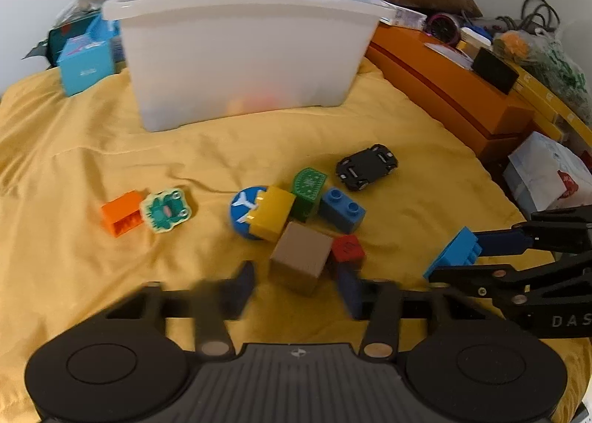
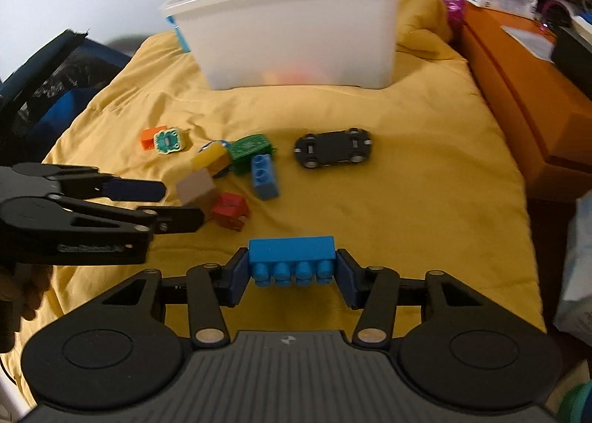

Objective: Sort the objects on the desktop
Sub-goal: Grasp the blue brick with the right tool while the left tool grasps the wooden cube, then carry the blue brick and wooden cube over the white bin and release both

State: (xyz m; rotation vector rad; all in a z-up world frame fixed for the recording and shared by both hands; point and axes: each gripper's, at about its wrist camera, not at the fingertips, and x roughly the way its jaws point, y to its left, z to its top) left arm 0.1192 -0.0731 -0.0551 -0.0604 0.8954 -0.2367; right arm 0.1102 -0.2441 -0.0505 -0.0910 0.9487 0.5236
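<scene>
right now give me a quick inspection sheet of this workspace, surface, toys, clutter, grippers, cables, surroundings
surface: wrinkled yellow cloth.
job's things: white bin at the back; tan block, red block, yellow brick, dark blue brick, green piece and blue disc clustered; black toy car upside down; orange brick beside frog piece.
clutter: orange box, bags and packets on the right.
grippers: right gripper shut on light blue brick; left gripper around the tan block, contact unclear.
cables: dark cords far right.
surroundings: pale wall behind.
</scene>
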